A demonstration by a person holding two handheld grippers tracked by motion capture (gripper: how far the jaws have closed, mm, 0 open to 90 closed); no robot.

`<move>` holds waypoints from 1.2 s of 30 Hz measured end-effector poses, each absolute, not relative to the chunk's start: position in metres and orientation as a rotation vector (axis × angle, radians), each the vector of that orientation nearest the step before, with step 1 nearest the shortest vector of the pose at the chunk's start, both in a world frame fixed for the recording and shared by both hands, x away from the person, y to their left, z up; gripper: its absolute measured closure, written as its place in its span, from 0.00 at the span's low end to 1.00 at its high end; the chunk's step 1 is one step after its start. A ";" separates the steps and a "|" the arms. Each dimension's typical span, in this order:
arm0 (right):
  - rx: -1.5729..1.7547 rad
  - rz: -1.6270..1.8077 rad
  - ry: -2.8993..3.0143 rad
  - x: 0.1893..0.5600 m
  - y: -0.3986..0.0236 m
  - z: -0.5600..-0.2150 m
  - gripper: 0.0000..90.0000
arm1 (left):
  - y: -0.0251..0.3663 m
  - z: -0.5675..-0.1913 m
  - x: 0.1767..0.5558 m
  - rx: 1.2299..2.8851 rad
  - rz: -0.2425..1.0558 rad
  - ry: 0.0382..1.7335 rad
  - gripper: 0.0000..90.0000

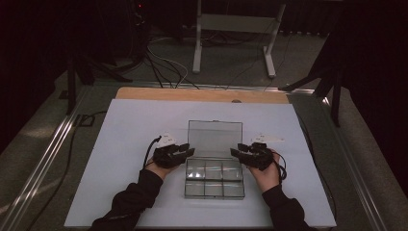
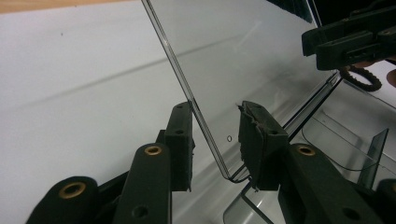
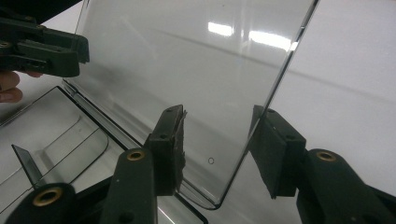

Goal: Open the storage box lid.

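A clear plastic compartment box point(image 1: 214, 179) lies on the white board, its clear lid point(image 1: 215, 138) standing upright at the back. My left gripper point(image 1: 189, 150) is at the lid's left edge and my right gripper point(image 1: 236, 150) at its right edge. In the left gripper view the lid point(image 2: 243, 56) passes between the jaws of the left gripper point(image 2: 217, 140); one pad lies close against it and the other stands clear. In the right gripper view the lid's edge point(image 3: 187, 60) sits between the spread jaws of the right gripper point(image 3: 219, 144), with gaps on both sides. The compartments look empty.
The white board point(image 1: 125, 139) covers a wooden tabletop point(image 1: 202, 95) with metal rails along both sides. Behind it stand a white frame's legs point(image 1: 197, 43), dark stands and cables on the floor. A person's dark sleeves point(image 1: 139, 197) come in from the bottom.
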State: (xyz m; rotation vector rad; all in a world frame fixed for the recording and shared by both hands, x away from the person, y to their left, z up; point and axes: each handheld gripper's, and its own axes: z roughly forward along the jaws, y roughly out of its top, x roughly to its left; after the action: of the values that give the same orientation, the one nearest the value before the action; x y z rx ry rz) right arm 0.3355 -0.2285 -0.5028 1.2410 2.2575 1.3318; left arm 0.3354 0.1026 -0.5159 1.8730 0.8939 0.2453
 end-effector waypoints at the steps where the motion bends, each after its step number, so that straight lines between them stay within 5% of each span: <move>1: 1.245 1.331 2.258 0.336 -0.228 -0.503 0.60 | 0.102 -0.516 0.336 1.872 0.233 0.907 0.74; 36: 1.548 1.333 2.278 0.345 -0.229 -0.514 0.47 | 0.102 -0.524 0.348 1.828 -0.021 1.139 0.57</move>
State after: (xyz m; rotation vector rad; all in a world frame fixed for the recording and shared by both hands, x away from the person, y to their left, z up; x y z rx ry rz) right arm 0.3449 -0.2285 -0.5136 1.5484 2.2784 1.3327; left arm 0.3482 0.1021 -0.5239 1.8282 1.1388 -0.0213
